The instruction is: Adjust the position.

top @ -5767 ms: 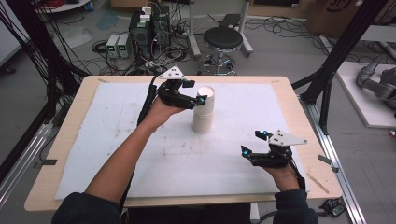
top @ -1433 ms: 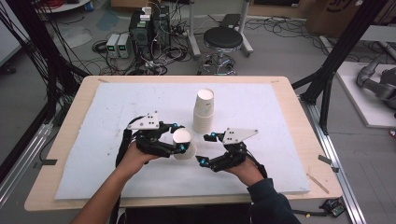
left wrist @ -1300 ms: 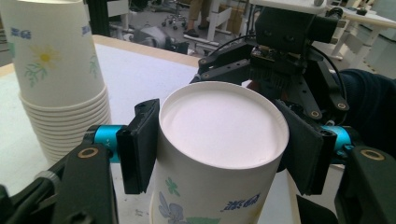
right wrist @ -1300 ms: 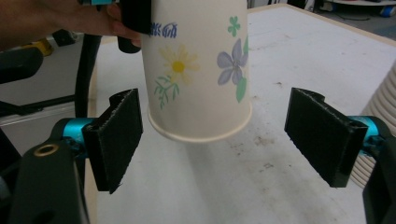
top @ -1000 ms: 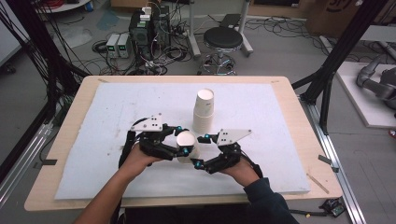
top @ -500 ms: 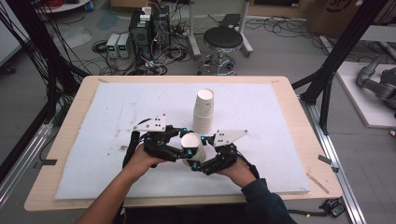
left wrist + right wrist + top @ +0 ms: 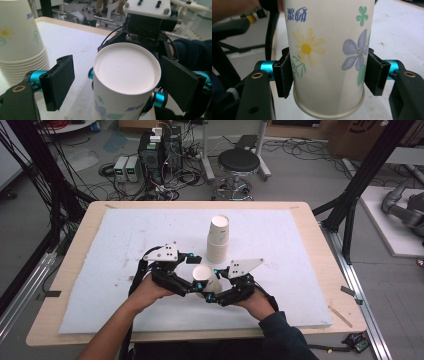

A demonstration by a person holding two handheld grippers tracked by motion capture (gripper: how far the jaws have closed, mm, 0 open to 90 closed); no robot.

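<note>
- The right gripper (image 7: 212,295) is clamping a paper cup (image 7: 204,279) upside down near the table's (image 7: 75,240) front edge; both pads are pressing on its flowered sides (image 7: 327,57).
- The left gripper (image 7: 192,279) is sitting spread wide around the same cup (image 7: 126,77); one jaw is standing clear of it, and I cannot tell whether the other is touching.
- Just behind, a cup stack (image 7: 218,240) is standing upturned on the white mat (image 7: 100,285).
- Beyond the table, a stool (image 7: 239,162) is sitting among floor cables.
</note>
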